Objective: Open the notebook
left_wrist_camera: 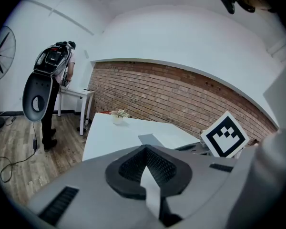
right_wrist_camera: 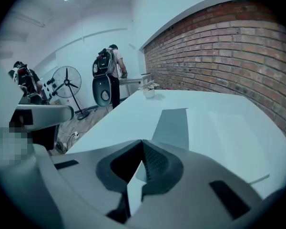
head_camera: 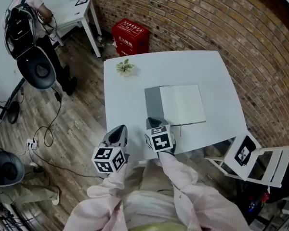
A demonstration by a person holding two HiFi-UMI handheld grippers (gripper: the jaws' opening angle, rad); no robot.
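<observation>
The notebook [head_camera: 183, 104] lies in the middle of the white table [head_camera: 207, 71], a white page facing up with a grey leaf [head_camera: 153, 102] spread flat to its left. My right gripper [head_camera: 155, 123] is shut and empty at the table's near edge, just short of the grey leaf's near corner. In the right gripper view the grey leaf [right_wrist_camera: 174, 125] and the white page [right_wrist_camera: 233, 132] lie beyond the closed jaws [right_wrist_camera: 142, 144]. My left gripper [head_camera: 119, 130] hangs off the table's near-left corner, also shut and empty [left_wrist_camera: 145, 148].
A small potted plant [head_camera: 125, 67] stands at the table's far left corner. A red crate [head_camera: 131, 36] sits by the brick wall and a white folding chair [head_camera: 260, 160] to the right. A person with a backpack [head_camera: 24, 13] stands at a white desk, with cables on the wood floor.
</observation>
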